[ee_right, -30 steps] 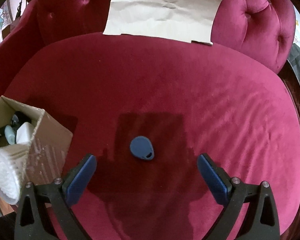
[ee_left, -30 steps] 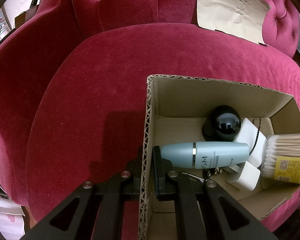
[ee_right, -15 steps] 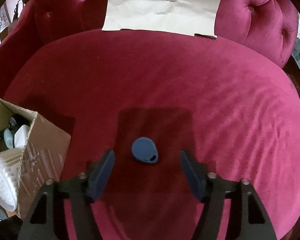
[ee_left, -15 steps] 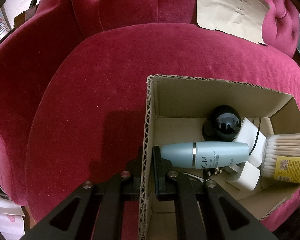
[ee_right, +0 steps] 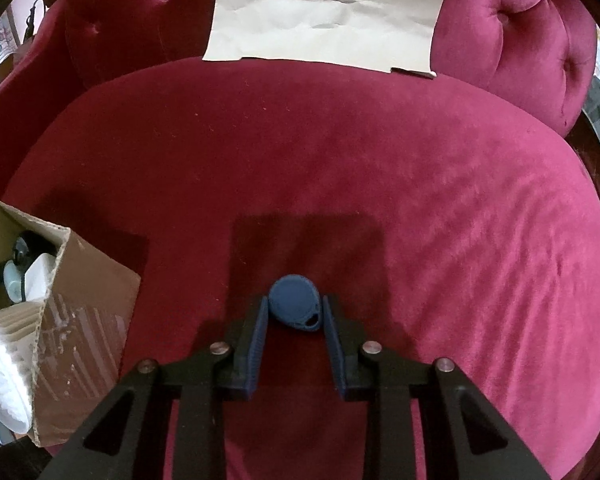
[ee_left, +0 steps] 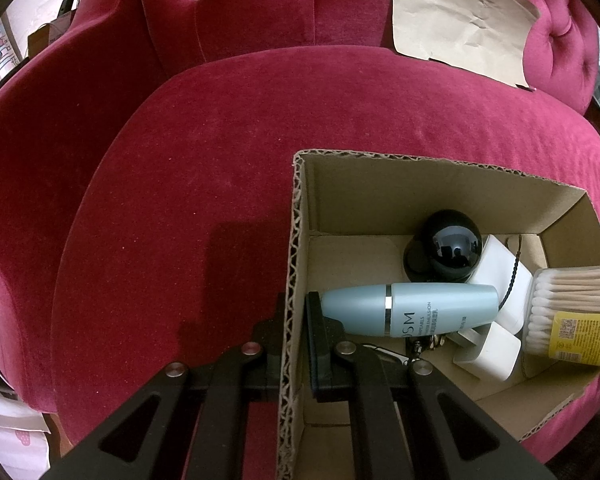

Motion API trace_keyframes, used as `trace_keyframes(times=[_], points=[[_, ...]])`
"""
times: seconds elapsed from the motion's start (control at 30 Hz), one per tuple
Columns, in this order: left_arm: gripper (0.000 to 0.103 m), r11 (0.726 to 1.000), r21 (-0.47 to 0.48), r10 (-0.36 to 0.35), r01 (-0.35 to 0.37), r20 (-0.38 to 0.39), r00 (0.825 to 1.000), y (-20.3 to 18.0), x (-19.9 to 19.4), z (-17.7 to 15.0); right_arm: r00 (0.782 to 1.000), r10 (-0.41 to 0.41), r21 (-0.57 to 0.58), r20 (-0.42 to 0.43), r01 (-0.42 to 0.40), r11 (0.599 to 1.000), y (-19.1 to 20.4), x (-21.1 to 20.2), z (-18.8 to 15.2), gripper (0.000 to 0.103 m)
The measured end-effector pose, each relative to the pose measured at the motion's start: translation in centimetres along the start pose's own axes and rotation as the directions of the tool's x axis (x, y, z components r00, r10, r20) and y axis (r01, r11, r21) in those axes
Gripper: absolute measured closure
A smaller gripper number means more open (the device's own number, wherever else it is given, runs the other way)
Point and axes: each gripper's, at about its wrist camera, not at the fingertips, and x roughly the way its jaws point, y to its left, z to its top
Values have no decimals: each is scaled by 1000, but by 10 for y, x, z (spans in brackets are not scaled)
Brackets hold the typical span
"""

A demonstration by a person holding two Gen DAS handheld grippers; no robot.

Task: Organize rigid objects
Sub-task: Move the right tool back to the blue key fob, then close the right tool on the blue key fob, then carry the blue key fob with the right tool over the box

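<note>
A small blue key fob (ee_right: 296,304) lies on the red velvet seat (ee_right: 420,200). My right gripper (ee_right: 294,312) is closing on it, and its blue pads touch the fob on both sides. My left gripper (ee_left: 296,312) is shut on the left wall of an open cardboard box (ee_left: 380,200). The box holds a light blue bottle (ee_left: 412,310), a glossy black ball (ee_left: 450,246), white chargers (ee_left: 496,350) and a pack of cotton swabs (ee_left: 572,312). In the right wrist view the box (ee_right: 88,300) stands at the far left.
A creased beige sheet of paper (ee_right: 324,12) leans on the tufted red backrest (ee_right: 520,28); it also shows in the left wrist view as the paper (ee_left: 460,12). The seat curves down at its right and front edges. Room clutter shows at the far left.
The right gripper's jaws have closed from wide apart to the sides of the blue key fob, and it has moved slightly forward. The left gripper and box have not moved.
</note>
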Motion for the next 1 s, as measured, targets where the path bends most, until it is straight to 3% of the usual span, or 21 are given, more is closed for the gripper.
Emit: trace_keyframes(times=[0.57,1.0], points=[[96,1000,0,0,0,-1,1000,0,0,0,1000,11,0,21,-11,1000,9,-39,7,74],[96,1000,1,0,0,0,1000,0,0,1,995,41,-59,89,-36,998,46,-80,21,74]])
